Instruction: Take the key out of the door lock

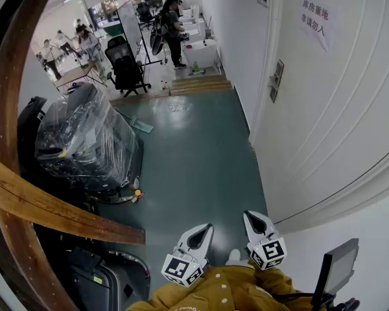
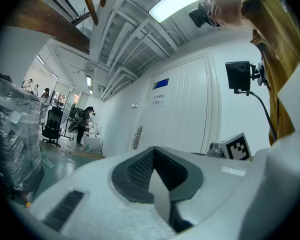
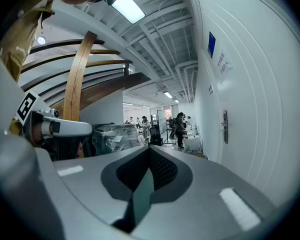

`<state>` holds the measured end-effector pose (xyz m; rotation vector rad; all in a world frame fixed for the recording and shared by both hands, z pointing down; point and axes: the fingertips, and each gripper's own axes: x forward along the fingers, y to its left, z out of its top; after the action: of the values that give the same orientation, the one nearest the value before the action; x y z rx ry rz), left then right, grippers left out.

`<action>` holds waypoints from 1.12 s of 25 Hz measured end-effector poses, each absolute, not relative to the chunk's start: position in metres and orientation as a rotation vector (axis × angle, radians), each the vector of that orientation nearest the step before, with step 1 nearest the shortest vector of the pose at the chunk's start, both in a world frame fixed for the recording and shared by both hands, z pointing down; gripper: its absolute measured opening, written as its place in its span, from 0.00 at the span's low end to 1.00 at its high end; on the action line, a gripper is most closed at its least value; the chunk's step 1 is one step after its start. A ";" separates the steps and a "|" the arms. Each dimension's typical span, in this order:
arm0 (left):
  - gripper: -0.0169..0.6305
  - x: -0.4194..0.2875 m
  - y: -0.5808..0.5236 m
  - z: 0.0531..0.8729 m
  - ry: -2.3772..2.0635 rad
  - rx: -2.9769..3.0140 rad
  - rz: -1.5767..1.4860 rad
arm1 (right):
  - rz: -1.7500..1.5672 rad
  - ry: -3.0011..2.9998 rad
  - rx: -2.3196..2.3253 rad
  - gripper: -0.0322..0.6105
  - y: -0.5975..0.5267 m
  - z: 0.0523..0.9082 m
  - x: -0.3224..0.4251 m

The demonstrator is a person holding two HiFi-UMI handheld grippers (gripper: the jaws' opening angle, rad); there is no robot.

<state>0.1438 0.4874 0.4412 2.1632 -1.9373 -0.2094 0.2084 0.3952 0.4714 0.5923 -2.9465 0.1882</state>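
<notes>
The white door (image 1: pixel 324 109) stands along the right of the head view, with its lock and handle (image 1: pixel 275 80) far ahead. The handle also shows small in the left gripper view (image 2: pixel 137 136) and the right gripper view (image 3: pixel 224 126). A key is too small to make out. My left gripper (image 1: pixel 206 229) and right gripper (image 1: pixel 251 216) hang low near my body, well short of the lock. Both have their jaws together with nothing between them, as seen at the left gripper (image 2: pixel 157 176) and the right gripper (image 3: pixel 149 176).
A paper notice (image 1: pixel 314 21) hangs on the door. A plastic-wrapped load (image 1: pixel 84 141) stands at the left of the green floor, behind a curved wooden beam (image 1: pixel 52 206). Wooden boards (image 1: pixel 198 84), an office chair (image 1: pixel 126 63) and several people are far down the corridor.
</notes>
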 end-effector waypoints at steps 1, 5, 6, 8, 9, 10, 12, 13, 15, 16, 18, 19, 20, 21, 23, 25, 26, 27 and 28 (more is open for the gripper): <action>0.02 0.144 0.483 0.440 -1.937 2.171 -0.216 | 0.183 -2.950 0.603 0.06 0.391 0.471 0.209; 0.02 0.143 0.475 0.438 -1.932 2.189 -0.231 | 0.166 -2.956 0.618 0.06 0.384 0.470 0.209; 0.02 0.143 0.475 0.438 -1.931 2.190 -0.232 | 0.164 -2.957 0.620 0.06 0.383 0.469 0.209; 0.02 0.143 0.473 0.436 -1.931 2.193 -0.235 | 0.160 -2.958 0.625 0.06 0.381 0.468 0.209; 0.02 0.142 0.472 0.436 -1.933 2.193 -0.236 | 0.160 -2.959 0.628 0.06 0.380 0.468 0.209; 0.02 0.142 0.471 0.436 -1.935 2.191 -0.236 | 0.160 -2.961 0.630 0.06 0.379 0.467 0.209; 0.02 0.141 0.469 0.436 -1.939 2.184 -0.239 | 0.156 -2.967 0.613 0.06 0.379 0.467 0.208; 0.02 0.141 0.468 0.437 -1.942 2.181 -0.241 | 0.155 -2.971 0.593 0.06 0.379 0.467 0.207; 0.02 0.143 0.462 0.437 -1.945 2.175 -0.246 | 0.151 -2.977 0.558 0.06 0.377 0.466 0.206; 0.02 0.144 0.459 0.437 -1.944 2.172 -0.246 | 0.135 -2.975 0.554 0.06 0.375 0.464 0.206; 0.02 0.148 0.450 0.436 -1.942 2.170 -0.244 | 0.088 -2.972 0.563 0.06 0.368 0.459 0.208; 0.02 0.150 0.446 0.435 -1.943 2.169 -0.242 | 0.080 -2.975 0.567 0.06 0.364 0.457 0.211; 0.02 0.153 0.442 0.433 -1.947 2.168 -0.238 | 0.082 -2.978 0.570 0.06 0.360 0.456 0.215; 0.02 0.155 0.438 0.432 -1.954 2.167 -0.233 | 0.088 -2.981 0.575 0.06 0.355 0.456 0.220; 0.03 0.158 0.433 0.430 -1.974 2.161 -0.232 | 0.087 -2.984 0.588 0.06 0.344 0.457 0.228; 0.02 0.158 0.429 0.431 -1.999 2.135 -0.244 | 0.070 -2.970 0.593 0.06 0.334 0.462 0.234; 0.03 0.157 0.427 0.434 -2.010 2.119 -0.251 | 0.063 -2.960 0.593 0.06 0.330 0.466 0.235; 0.03 0.156 0.425 0.437 -2.019 2.103 -0.255 | 0.059 -2.951 0.592 0.07 0.326 0.469 0.235; 0.03 0.155 0.422 0.439 -2.024 2.090 -0.256 | 0.059 -2.946 0.589 0.07 0.322 0.472 0.235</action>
<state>0.1552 0.4215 0.4390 2.0900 -2.0238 -0.2560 0.2347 0.3223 0.4717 0.5893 -2.9461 0.0588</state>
